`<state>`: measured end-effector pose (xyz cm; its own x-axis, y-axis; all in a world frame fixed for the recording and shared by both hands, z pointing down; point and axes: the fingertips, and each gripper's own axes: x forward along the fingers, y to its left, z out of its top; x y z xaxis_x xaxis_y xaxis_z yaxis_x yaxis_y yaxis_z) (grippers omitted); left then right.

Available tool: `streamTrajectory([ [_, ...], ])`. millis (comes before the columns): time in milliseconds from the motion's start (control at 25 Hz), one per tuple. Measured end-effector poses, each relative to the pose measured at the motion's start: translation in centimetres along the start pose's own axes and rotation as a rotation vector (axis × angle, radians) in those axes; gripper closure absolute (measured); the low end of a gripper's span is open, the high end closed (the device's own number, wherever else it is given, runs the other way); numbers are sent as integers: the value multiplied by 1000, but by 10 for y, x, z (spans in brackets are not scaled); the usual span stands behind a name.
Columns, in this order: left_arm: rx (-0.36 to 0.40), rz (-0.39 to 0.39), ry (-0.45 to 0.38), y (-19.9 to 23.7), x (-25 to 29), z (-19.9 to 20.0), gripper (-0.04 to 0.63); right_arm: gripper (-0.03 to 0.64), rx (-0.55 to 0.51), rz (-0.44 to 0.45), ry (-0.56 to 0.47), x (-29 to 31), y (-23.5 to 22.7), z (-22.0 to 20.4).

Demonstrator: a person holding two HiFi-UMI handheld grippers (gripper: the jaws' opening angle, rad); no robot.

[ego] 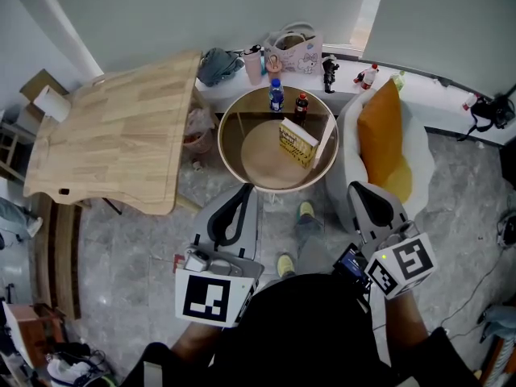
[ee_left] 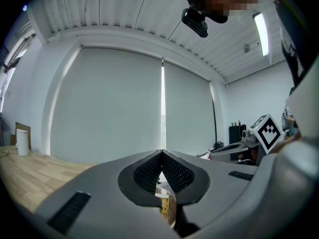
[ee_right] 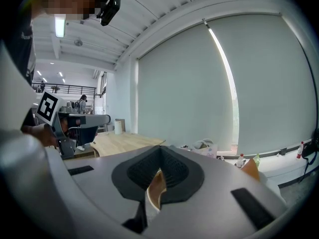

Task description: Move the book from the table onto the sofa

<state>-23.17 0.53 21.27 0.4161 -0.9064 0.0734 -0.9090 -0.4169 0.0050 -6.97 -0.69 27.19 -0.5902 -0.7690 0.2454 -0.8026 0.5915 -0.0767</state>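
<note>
Head view looks steeply down past the person's dark top to two grippers held out side by side above a grey stone floor (ego: 451, 208), with a pair of yellow-green shoes (ego: 285, 264) between them. On the left gripper (ego: 243, 190) the jaws are pressed together with nothing between them; the left gripper view shows the ribbed pads meeting at the tip. On the right gripper (ego: 355, 187) the jaws are likewise closed and empty.

Just beyond the tips stands a round table (ego: 222, 147) with a raised rim. The book (ego: 297, 142), yellow, stands on edge on it, right of the middle and slightly tilted, well apart from both grippers. Behind it, at the far rim, stand a blue-capped bottle (ego: 276, 95) and a dark bottle (ego: 301, 106).

Beside the round table on the right is the white sofa (ego: 419, 156), with an orange cushion (ego: 380, 131) leaning in it; the book is not on it. To the left stretches a wooden table (ego: 113, 131). Farthest off, a patterned bag (ego: 296, 52) sits on the window ledge under pale blinds
</note>
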Motion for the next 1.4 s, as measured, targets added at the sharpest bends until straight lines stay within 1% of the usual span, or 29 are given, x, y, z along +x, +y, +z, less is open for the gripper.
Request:
streamTrajectory([
  [200,21,2,6,4,9,0,588,607,1,3,3,8,-7,-1],
  [560,3,8,1,16,40,0,588,607,-2,6,12,35,-30,3],
  [760,11,18,26,26,63,-6,588,607,-2,17,20,56,-47,6],
  [1000,-14,25,39,39,102,-8,588,607,-21,20,46,87,-73,10],
  [1200,-8,21,52,46,145,-4,588,607,-20,14,30,116,-105,24],
  [1400,-12,30,66,55,178,-2,588,607,-15,44,58,140,-129,26],
])
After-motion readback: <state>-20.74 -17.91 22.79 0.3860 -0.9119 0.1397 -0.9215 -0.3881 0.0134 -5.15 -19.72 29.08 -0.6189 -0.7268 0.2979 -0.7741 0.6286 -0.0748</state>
